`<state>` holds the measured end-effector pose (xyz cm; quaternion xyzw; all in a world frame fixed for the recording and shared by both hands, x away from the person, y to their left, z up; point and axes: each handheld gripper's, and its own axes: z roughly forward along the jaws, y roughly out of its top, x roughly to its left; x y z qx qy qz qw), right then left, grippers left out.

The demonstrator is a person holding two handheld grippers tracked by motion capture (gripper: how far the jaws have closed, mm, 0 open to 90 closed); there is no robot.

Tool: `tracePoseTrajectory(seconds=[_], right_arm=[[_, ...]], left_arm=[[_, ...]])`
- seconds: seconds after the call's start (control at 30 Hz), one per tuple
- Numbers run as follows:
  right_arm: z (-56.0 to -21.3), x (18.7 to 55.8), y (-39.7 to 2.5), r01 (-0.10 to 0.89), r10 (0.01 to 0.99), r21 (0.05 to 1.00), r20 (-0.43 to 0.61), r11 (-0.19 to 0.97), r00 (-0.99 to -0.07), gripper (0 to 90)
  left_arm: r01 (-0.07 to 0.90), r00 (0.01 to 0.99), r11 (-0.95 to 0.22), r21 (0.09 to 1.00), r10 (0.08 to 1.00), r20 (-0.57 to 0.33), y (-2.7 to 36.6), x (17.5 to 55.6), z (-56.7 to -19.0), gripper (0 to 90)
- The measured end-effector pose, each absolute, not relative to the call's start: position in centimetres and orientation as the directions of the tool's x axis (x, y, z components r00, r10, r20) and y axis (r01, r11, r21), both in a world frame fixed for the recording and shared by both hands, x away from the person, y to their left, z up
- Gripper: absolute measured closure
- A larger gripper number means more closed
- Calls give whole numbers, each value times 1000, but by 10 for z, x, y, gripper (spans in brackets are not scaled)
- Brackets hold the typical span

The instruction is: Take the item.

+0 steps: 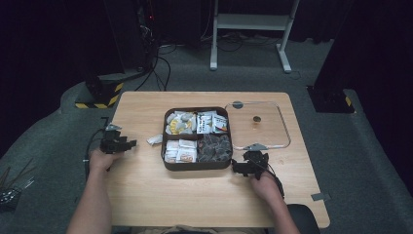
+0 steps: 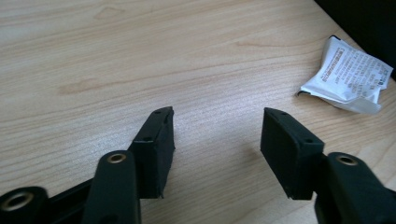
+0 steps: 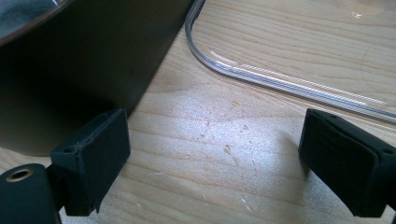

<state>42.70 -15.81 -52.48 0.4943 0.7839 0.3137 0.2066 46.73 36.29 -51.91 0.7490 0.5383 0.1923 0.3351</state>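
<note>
A dark brown tray (image 1: 197, 166) with four compartments of snack packets sits mid-table. One white packet (image 1: 155, 139) lies loose on the wood just left of it, also seen as the white packet (image 2: 348, 77). My left gripper (image 1: 127, 144) rests on the table left of that packet, open, nothing between its jaws; the left gripper (image 2: 215, 133) points at bare wood. My right gripper (image 1: 238, 166) sits at the tray's front right corner, open and empty. In the right gripper view the right gripper (image 3: 212, 149) has the tray wall (image 3: 84, 70) by its left jaw.
A clear lid (image 1: 258, 126) with a round knob lies flat to the right of the tray; its rim (image 3: 280, 81) runs ahead of the right jaws. Dark floor, cables and a white stand leg lie beyond the table's far edge.
</note>
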Motion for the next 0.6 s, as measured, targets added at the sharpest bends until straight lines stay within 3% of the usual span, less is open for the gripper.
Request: tracePoseTrajectory(seconds=[0.6], right_arm=[[-525, 427, -158, 645, 905, 696, -14, 314, -426, 87]], left_arm=[[630, 292, -195, 752, 956, 3, 360, 462, -528, 318]])
